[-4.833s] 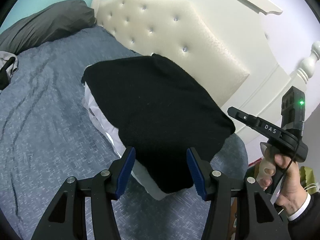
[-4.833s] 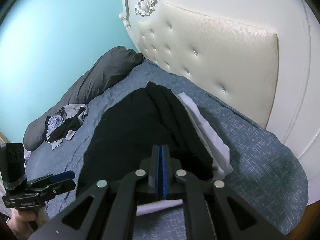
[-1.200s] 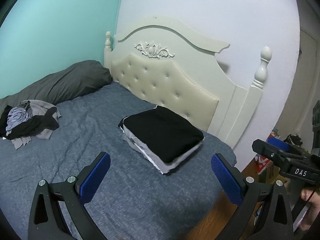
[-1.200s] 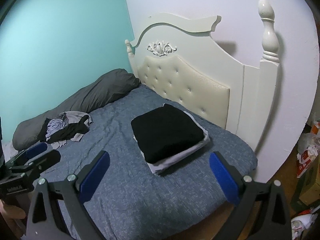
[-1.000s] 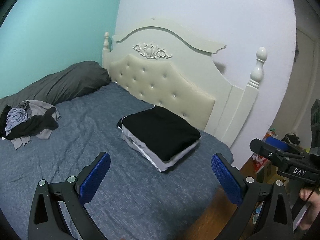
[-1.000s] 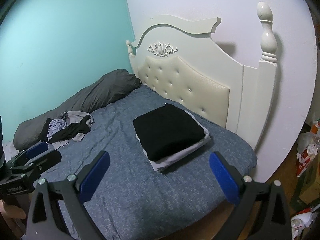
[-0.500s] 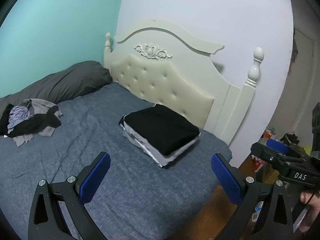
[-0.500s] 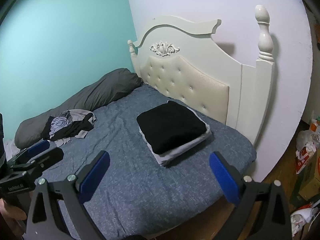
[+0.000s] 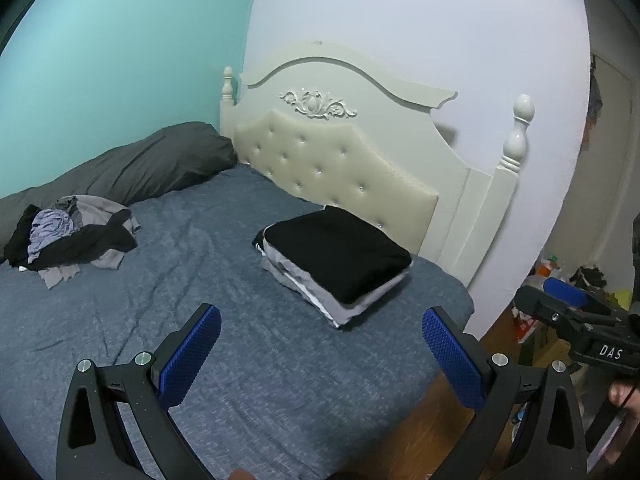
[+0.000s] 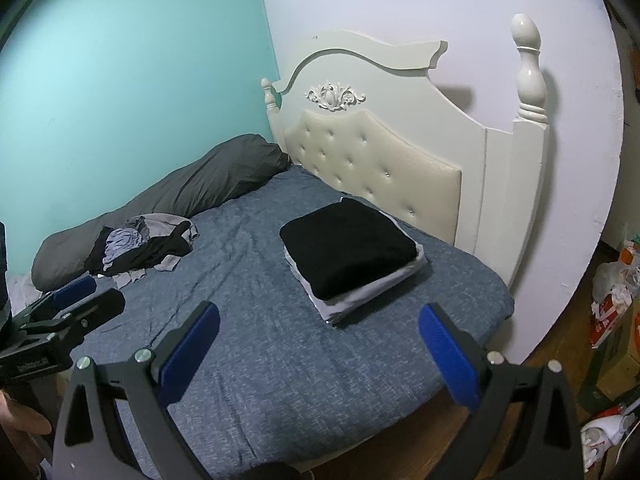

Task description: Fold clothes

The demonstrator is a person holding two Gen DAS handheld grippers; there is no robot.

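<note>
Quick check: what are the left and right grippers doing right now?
Left gripper: open, holding nothing.
Right gripper: open, holding nothing.

The left gripper [image 9: 322, 354] is seen to be of matt black plastic, with dimpled blue rubbery pads [image 9: 190, 356] and bright metal screw heads; the right gripper [image 10: 320, 354] is made alike. The bed [image 9: 224, 344] is covered in a mottled blue cloth, matt and lightly creased. A folded black garment [image 9: 340, 256] of soft, fuzzy, matt cloth is laid on smoother pale grey folded cloth [image 9: 344, 312]. The headboard [image 9: 336, 176] is padded in cream, faintly sheened, buttoned material, framed in glossy cream-painted wood. A dark grey pillow [image 9: 152, 164] of matt cloth is shown. The floor [image 9: 404, 432] appears as brown wood.
</note>
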